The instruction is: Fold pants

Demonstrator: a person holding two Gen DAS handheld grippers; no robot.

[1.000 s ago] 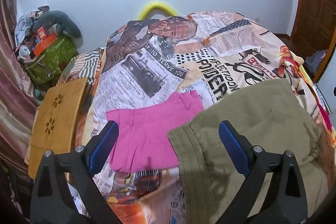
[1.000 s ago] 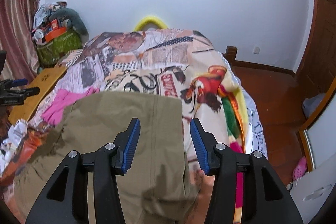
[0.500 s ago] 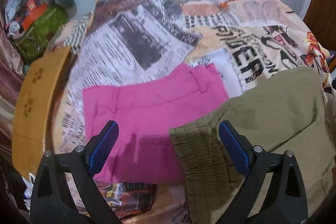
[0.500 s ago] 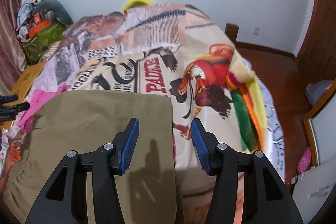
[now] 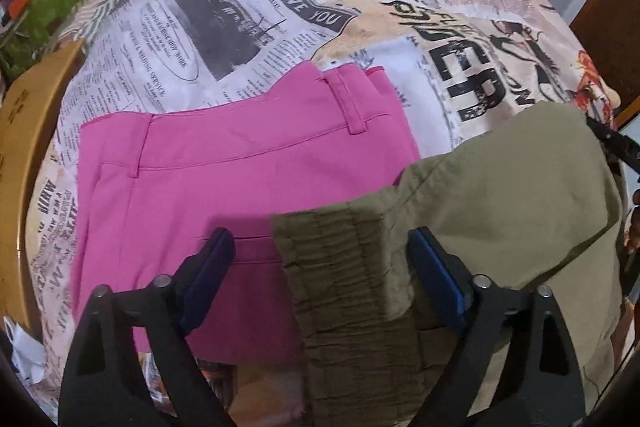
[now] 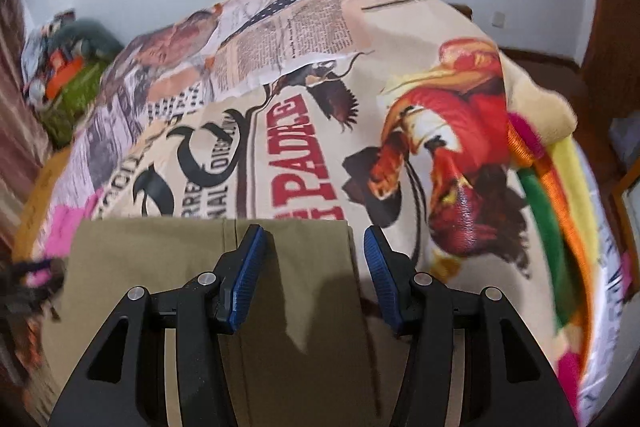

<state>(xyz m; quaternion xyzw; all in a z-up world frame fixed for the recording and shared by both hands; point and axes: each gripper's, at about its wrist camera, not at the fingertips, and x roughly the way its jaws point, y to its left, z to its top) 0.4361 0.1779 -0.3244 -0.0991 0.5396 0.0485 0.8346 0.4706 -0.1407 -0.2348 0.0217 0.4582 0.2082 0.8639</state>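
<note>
Scene: I see olive pants [image 5: 500, 211] lying flat on the bed [image 5: 248, 27], over a newspaper-print cover. Pink shorts [image 5: 240, 167] sit just beside them on the left, the olive waistband overlapping their edge.

Left tool [image 5: 320, 259]: jaws apart and closing. The gathered waistband [image 5: 344, 267] sits between the pads, but I see no pad pressing on it. Nothing held yet.

Right tool [image 6: 312, 255]: jaws part-way apart, closing slightly, hanging over the far right corner of the olive pants [image 6: 180, 267]. The cloth's right edge runs between the pads; no clamp that I can see.

Key relation: the pants' long axis runs left-right across both views, waistband end at my left tool, opposite end at my right. Each tool is right over its own end, pointing steeply down, so neither needs to cross.

Step, my read: pinching both ends for the first fold. No fold made yet.

Next move needs: left pads must straddle the waistband only.

Risk: the left pad [image 5: 212, 255] is over the pink shorts, so it could catch that cloth too.
</note>
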